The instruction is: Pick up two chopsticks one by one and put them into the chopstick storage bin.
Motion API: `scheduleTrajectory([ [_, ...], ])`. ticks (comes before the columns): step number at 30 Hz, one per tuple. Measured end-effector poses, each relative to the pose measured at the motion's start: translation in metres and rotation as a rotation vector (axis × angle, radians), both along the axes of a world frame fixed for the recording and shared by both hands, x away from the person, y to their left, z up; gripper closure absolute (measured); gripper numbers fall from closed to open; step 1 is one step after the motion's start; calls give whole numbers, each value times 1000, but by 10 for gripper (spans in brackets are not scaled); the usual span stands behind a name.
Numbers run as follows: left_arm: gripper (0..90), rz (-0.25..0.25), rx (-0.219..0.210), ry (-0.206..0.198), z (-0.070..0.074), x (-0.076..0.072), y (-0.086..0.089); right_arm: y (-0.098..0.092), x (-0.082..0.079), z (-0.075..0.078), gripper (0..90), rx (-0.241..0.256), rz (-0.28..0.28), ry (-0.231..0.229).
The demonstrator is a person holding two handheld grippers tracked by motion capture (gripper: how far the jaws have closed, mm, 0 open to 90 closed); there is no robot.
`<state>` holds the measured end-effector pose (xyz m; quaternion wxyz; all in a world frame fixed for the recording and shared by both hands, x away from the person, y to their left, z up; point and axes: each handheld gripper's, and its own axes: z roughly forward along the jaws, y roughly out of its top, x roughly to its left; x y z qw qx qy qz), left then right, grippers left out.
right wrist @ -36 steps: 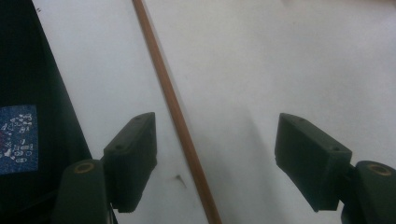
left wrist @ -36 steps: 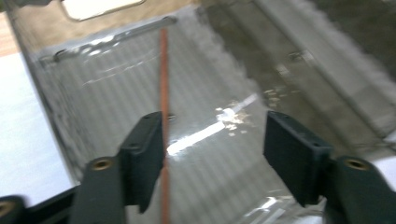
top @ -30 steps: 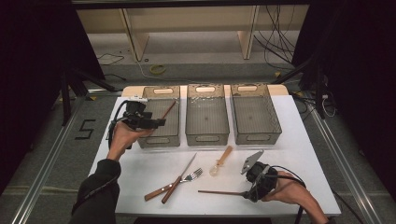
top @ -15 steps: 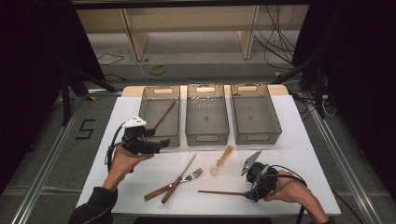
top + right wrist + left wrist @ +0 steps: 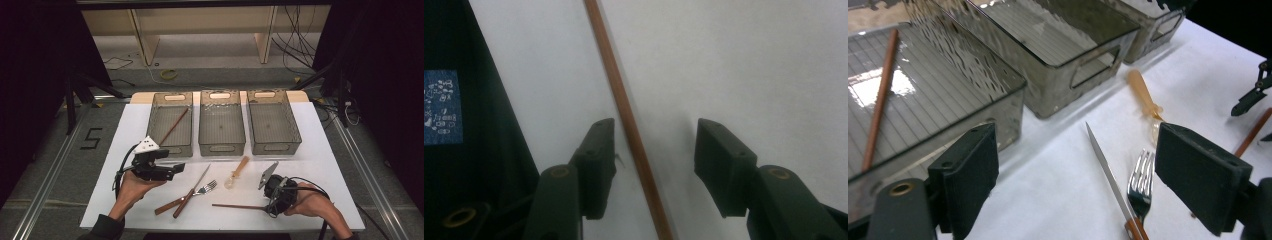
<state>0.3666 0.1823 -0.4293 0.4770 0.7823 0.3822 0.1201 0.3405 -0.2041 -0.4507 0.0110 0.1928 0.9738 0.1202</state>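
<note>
My left gripper (image 5: 178, 170) hovers open and holds nothing, left of a knife (image 5: 196, 186) and a fork (image 5: 204, 189) that lie crossed on the white table (image 5: 320, 165). In the left gripper view its jaws (image 5: 1083, 175) stand wide apart, with the knife (image 5: 1104, 165) and fork (image 5: 1140, 181) ahead. A brown chopstick (image 5: 174, 126) lies in the left bin (image 5: 156, 119). My right gripper (image 5: 270, 206) is low over a second chopstick (image 5: 235, 205). Its open jaws (image 5: 655, 132) straddle that chopstick (image 5: 621, 107), which lies nearer the left jaw.
The middle bin (image 5: 221, 145) and the right bin (image 5: 295, 125) hold nothing. A wooden-handled spoon (image 5: 237, 171) lies between the fork and my right gripper. Black cloth with a blue label (image 5: 441, 107) borders the table on one side in the right gripper view.
My left gripper has drawn back from over the left bin toward the near side of the table, with nothing in it. The right gripper has hardly moved.
</note>
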Motion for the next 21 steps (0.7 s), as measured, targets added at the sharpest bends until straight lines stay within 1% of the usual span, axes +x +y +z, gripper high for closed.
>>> scheduleTrajectory([
  [2, 173, 0, 13, 3, -2, -3, -1, 0, -1, 0, 532, -8, 3, 7],
  [3, 173, -1, 9, 6, -3, -4, -2, 0, -1, -1, 541, -12, 10, 9],
  [5, 173, -11, 15, 8, -5, -6, -3, 0, -1, -1, 556, -16, 22, 6],
  [8, 172, -15, 18, 14, -8, -10, -5, 0, -1, -3, 585, -34, 29, 9],
  [9, 172, -18, 21, 13, -9, -11, -6, 1, -2, -3, 595, -44, 25, 17],
  [11, 171, -17, 24, 11, -11, -13, -7, 1, -3, -4, 617, -53, 34, 19],
  [12, 171, -19, 29, 12, -12, -14, -7, 2, -3, -5, 630, -56, 30, 14],
  [14, 171, -19, 29, 17, -14, -15, -7, 2, -3, -5, 652, -66, 43, 17],
  [15, 171, -21, 29, 18, -14, -15, -7, 3, -4, -5, 661, -64, 33, 21],
  [16, 171, -20, 30, 17, -15, -15, -7, 3, -5, -5, 670, -72, 40, 23],
  [17, 172, -20, 32, 19, -15, -16, -8, 4, -6, -5, 677, -77, 37, 19],
  [18, 171, -22, 35, 18, -15, -16, -8, 4, -5, -5, 687, -85, 48, 15],
  [21, 172, -26, 41, 19, -16, -17, -8, 5, -6, -5, 724, -96, 41, 6],
])
